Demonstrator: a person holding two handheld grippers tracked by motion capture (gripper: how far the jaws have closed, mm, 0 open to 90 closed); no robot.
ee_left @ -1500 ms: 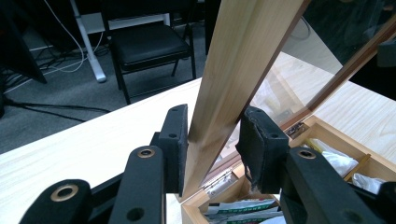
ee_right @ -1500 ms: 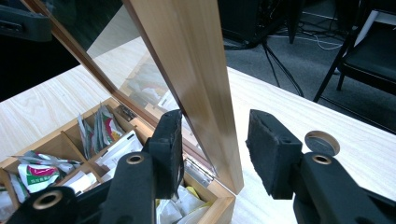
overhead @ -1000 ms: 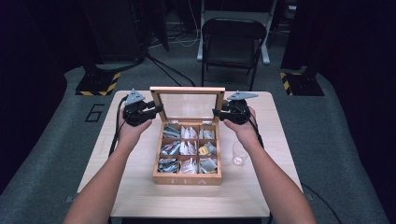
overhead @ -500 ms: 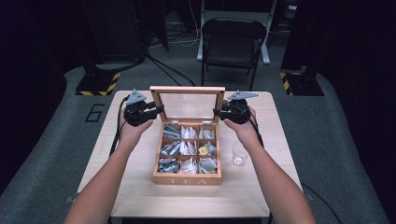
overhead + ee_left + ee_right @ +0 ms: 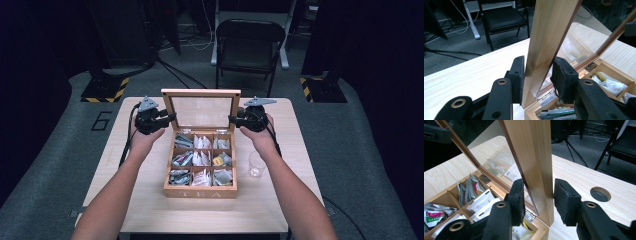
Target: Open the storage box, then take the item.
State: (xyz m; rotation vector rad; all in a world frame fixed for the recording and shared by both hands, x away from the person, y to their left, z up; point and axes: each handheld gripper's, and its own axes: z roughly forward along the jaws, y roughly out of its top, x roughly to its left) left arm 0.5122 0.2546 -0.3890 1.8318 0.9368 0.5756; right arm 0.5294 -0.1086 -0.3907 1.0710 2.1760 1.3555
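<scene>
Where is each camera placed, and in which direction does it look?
High view: above the person's side, looking forward and down at the table and tea box; both forearms and both grippers show.
Left gripper view: on the left gripper, looking along its black jaws at the lid.
Right gripper view: on the right gripper, jaws around the lid's opposite side edge.
All three share the upright glass-paned lid.

One camera hangs high at the person's edge of the table (image 5: 150, 210), facing forward and down. Two ride close, each beside the lid (image 5: 549, 37), which all three share.
</scene>
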